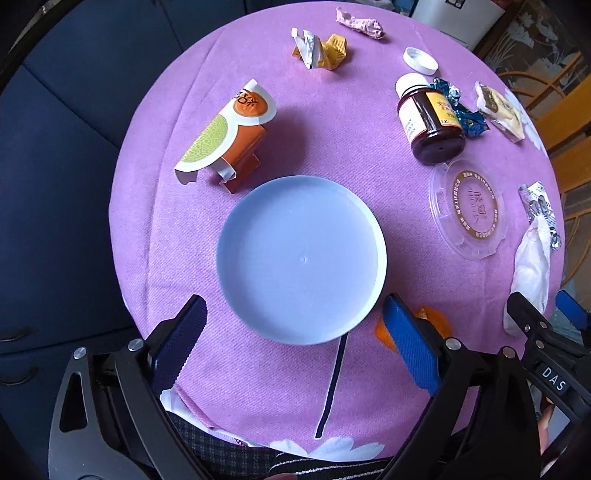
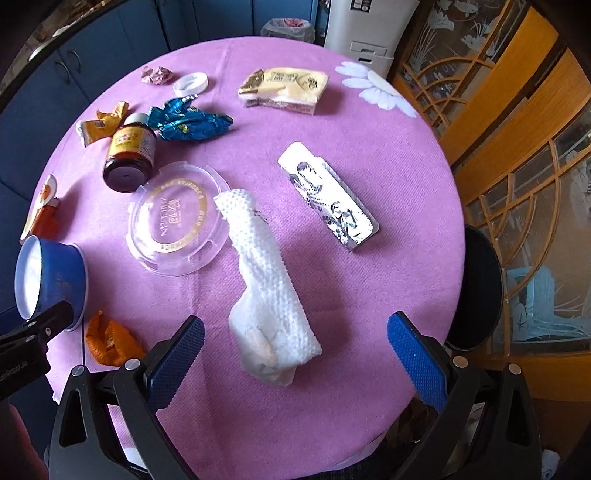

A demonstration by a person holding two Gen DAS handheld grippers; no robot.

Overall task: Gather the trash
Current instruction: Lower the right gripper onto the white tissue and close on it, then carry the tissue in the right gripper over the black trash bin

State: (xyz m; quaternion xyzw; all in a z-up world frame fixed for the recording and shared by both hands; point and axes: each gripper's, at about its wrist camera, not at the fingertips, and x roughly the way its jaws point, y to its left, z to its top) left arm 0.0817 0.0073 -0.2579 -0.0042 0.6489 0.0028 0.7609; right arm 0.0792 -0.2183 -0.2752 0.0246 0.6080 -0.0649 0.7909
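Observation:
A blue bowl [image 1: 303, 258] stands on the round table under a purple cloth [image 1: 314, 133]. My left gripper [image 1: 295, 347] is open just in front of the bowl, a finger on each side of its near rim. My right gripper [image 2: 295, 358] is open around the near end of a crumpled white paper towel [image 2: 266, 280], not touching it. The bowl also shows at the left edge of the right wrist view [image 2: 48, 277]. Scattered trash: a torn orange carton [image 1: 229, 136], a brown bottle [image 1: 428, 118], a clear lid [image 2: 177, 221], a blister pack [image 2: 328, 195], and an orange wrapper [image 2: 110, 339].
More wrappers lie at the far side: a yellow one [image 1: 321, 48], a pink one [image 1: 360, 24], a blue foil [image 2: 184, 120] and a beige packet [image 2: 284, 88]. A white cap [image 1: 419, 61] lies there. A dark stool [image 2: 476, 291] and wooden screens stand to the right.

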